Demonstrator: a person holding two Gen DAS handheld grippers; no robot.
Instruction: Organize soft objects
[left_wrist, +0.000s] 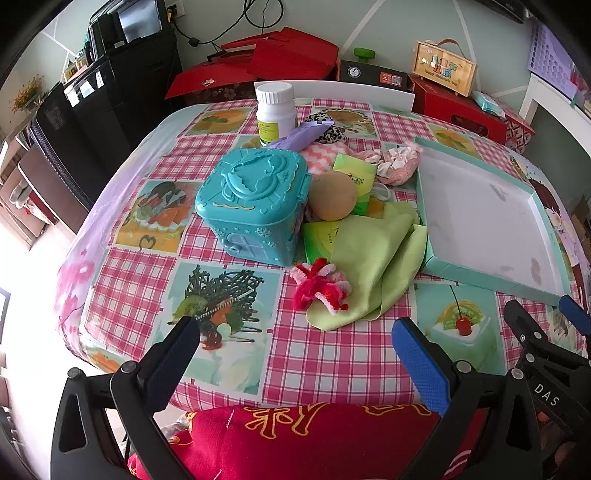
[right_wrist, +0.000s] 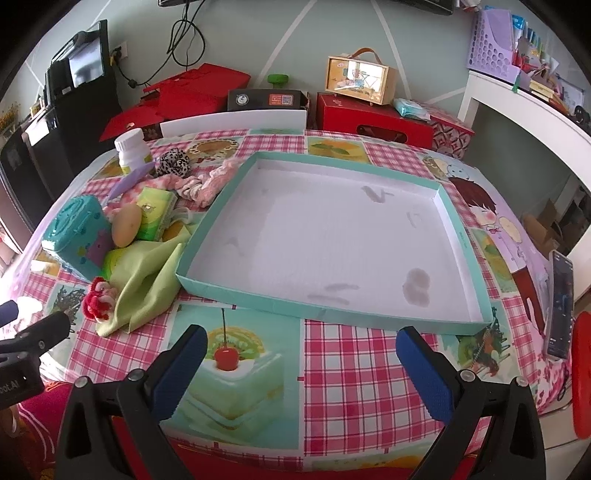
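just ahead of the left gripper (left_wrist: 295, 354), whose fingers are spread wide and empty, the red and pink fuzzy toy (left_wrist: 319, 286) is seen on the green cloth (left_wrist: 373, 258). the empty teal tray (right_wrist: 207, 284) is faced by the right gripper (right_wrist: 301, 358), likewise wide open, so the left is judged nearer.

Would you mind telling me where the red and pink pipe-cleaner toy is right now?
The pipe-cleaner toy lies on the tablecloth, on the near-left edge of the green cloth, just in front of the teal plastic box. In the right wrist view it is at far left.
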